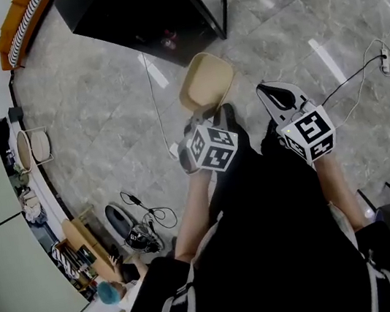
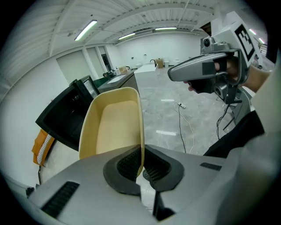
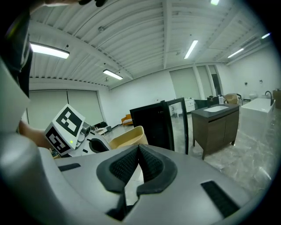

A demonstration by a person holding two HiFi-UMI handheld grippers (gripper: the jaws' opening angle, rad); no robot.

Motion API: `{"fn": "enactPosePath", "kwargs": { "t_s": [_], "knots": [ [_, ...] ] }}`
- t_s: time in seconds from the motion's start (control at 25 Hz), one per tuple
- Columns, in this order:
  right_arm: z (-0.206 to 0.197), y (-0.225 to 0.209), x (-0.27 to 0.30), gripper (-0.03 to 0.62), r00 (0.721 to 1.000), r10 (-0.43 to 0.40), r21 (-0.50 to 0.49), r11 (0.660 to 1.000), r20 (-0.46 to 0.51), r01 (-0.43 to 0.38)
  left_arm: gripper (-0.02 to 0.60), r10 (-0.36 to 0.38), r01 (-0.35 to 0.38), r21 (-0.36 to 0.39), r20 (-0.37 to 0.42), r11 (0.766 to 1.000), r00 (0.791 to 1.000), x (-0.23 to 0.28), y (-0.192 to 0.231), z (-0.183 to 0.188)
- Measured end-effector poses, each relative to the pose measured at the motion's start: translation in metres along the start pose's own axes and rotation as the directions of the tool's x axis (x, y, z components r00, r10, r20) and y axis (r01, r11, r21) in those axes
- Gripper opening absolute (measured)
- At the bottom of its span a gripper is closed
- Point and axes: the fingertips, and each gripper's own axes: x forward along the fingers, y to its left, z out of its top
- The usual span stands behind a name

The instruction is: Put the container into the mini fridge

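On the far left of the head view stands the black mini fridge (image 1: 128, 13) on the grey stone floor (image 1: 98, 108), its glass door swung open toward the right. Nearer, and just right of the fridge's open front, hangs the beige container (image 1: 205, 82), held up above the floor and well apart from the fridge's interior. It is an empty, open tub with rounded corners, tilted so that its hollow faces left in the left gripper view.

The left gripper (image 2: 141, 165) is clamped on the container: its two ribbed pads press together on the thin right-hand wall of the tub, one pad inside and one outside. The marker cube of this gripper sits just near of the container in the head view.

To the right, beside it and a little apart, is the right gripper (image 3: 138, 151). Its jaws are pressed together with nothing between them, and it points toward the fridge's open door. A dark cabinet (image 3: 219, 125) with a basin stands right of the fridge in the right gripper view. Farther right on the floor a thin cable (image 1: 359, 76) runs to a white plug.
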Motion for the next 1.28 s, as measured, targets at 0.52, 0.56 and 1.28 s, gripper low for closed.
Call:
{"fn": "enactPosePath", "kwargs": {
  "t_s": [0.52,0.56,1.28],
  "knots": [
    [0.029,-0.020,0.085,0.018,0.996,-0.043,-0.032,0.999,-0.076,0.040,0.035,-0.082,0.081,0.067,0.018,0.995,0.996,0.051,0.080,0.020],
    [0.035,-0.022,0.096,0.018,0.996,-0.048,-0.037,0.998,-0.071,0.045,0.036,-0.087,0.085,0.071,0.021,0.994,0.996,0.056,0.090,0.024],
    [0.051,-0.042,0.302,0.018,0.981,-0.050,-0.001,0.999,-0.186,0.050,0.037,-0.140,0.151,0.169,-0.074,0.974,0.987,0.178,0.257,0.002]
  ]
}}
